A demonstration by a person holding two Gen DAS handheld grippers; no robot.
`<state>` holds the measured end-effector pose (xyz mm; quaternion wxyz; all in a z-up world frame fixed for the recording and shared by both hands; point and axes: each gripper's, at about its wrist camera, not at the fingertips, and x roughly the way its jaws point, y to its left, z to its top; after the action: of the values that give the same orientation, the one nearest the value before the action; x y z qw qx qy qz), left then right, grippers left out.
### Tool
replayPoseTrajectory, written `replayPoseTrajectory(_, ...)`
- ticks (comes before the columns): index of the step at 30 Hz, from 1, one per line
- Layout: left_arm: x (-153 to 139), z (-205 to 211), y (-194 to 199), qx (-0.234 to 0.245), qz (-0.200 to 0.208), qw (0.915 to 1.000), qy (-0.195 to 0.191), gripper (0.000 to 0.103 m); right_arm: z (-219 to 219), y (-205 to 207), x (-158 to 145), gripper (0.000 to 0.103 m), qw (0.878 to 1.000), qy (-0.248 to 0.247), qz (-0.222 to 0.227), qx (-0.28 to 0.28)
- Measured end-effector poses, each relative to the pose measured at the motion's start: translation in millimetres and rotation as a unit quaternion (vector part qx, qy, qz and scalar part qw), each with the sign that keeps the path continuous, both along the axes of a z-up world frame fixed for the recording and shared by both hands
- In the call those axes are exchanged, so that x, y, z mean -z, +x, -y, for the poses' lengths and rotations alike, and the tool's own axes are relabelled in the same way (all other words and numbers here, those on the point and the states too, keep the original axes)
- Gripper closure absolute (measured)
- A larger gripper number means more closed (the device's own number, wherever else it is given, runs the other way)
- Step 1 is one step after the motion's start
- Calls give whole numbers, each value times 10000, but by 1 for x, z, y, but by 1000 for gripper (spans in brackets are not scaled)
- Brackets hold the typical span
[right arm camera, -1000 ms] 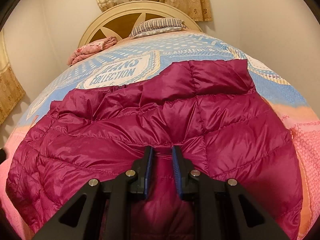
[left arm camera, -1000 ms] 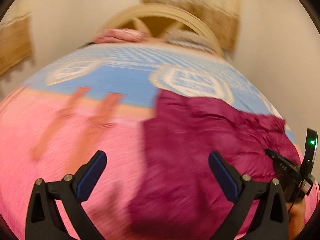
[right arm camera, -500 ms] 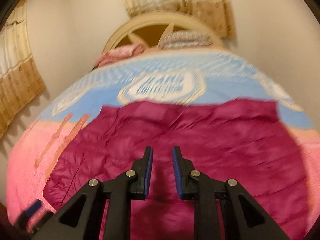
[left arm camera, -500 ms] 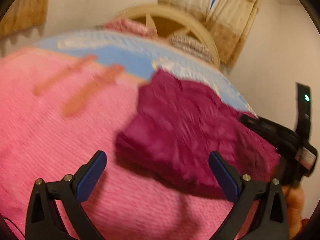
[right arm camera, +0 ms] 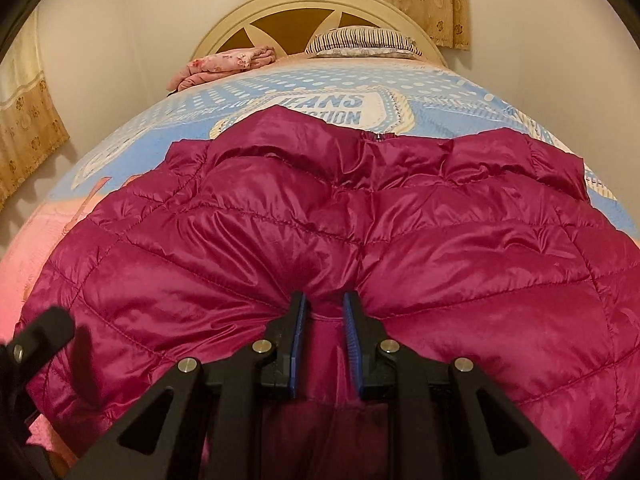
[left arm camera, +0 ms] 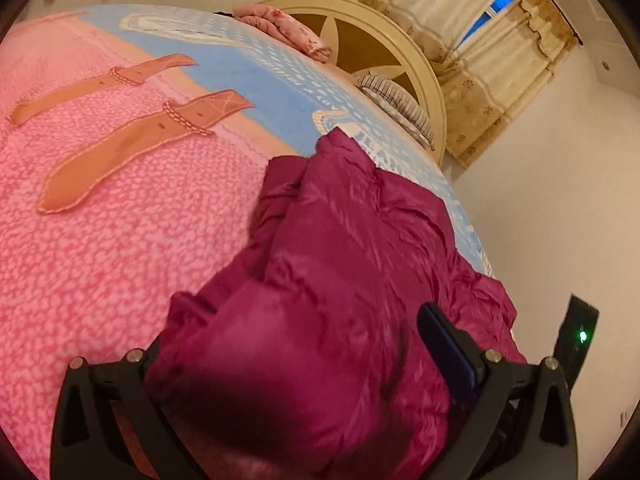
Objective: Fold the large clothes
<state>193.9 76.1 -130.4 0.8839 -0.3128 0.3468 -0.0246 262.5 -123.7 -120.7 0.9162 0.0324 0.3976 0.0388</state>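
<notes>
A magenta quilted puffer jacket lies spread across the bed, its collar toward the headboard. My right gripper is shut on the jacket's near edge, and a fold of fabric is pinched between the blue pads. In the left wrist view, my left gripper stands wide open over the jacket at its near corner. A puffed bulge of fabric fills the gap and hides the left pad; the right pad shows clear of it. The left gripper's finger is a dark blur at the right view's lower left.
The bed has a pink and blue blanket with strap patterns. A folded pink cloth and a striped pillow lie by the cream headboard. Curtains hang behind, and a wall runs close along the bed's right side.
My left gripper has dropped and rolled, so the jacket's corner now sits between its open fingers. The right gripper stays shut on the jacket's edge and has shifted sideways.
</notes>
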Motion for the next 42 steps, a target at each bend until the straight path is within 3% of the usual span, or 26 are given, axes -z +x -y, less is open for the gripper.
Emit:
replayPoseTrajectory(5, -1, 10, 6, 245, 154, 9995, 106, 3, 1, 0, 2, 84, 9999, 109, -48, -19)
replayPoseTrajectory(6, -1, 10, 9, 276, 166, 9995, 45, 12, 4, 3, 3, 84, 9999, 108, -54, -22)
replayPoseTrajectory(7, 0, 9, 13, 349, 148, 9992, -88, 31, 4, 4, 3, 84, 9999, 114, -64, -24)
replayPoseTrajectory(10, 1, 6, 21, 605, 98, 9972, -439, 58, 9, 8, 4, 83, 9998, 187, -116, -17)
replayPoseTrajectory(13, -13, 6, 19, 952, 281, 9939, -476, 74, 13, 12, 5, 83, 9990, 373, -229, 47)
replayPoseTrajectory(15, -27, 7, 14, 1176, 430, 9909, -492, 78, 17, 11, 7, 83, 9969, 708, -308, 132)
replayPoseTrajectory(20, -65, 9, -2, 1474, 705, 9862, -255, 80, 15, -1, 10, 83, 9817, 1798, -544, 321)
replayPoseTrajectory(24, -110, 8, -27, 1818, 1179, 9748, 530, 80, -22, -17, 12, 83, 9610, 2631, -855, -25)
replayPoseTrajectory(29, -141, 6, -52, 2002, 1415, 9605, 1317, 80, -78, -32, 20, 86, 8991, 4159, -1160, -716)
replayPoseTrajectory(30, -143, 9, -56, 2076, 1488, 9555, 1477, 80, -81, -32, 19, 86, 8948, 4239, -1149, -807)
replayPoseTrajectory(33, -145, 24, -68, 2426, 1673, 9402, 1710, 80, -76, -34, 11, 86, 9022, 4088, -969, -978)
replayPoseTrajectory(37, -143, 63, -75, 2915, 1895, 9150, 2047, 80, -35, -46, 3, 86, 8978, 4166, -972, -1050)
replayPoseTrajectory(42, -121, 114, -80, 3572, 1806, 8875, 2282, 80, 63, -94, -25, 86, 9101, 4132, -161, -272)
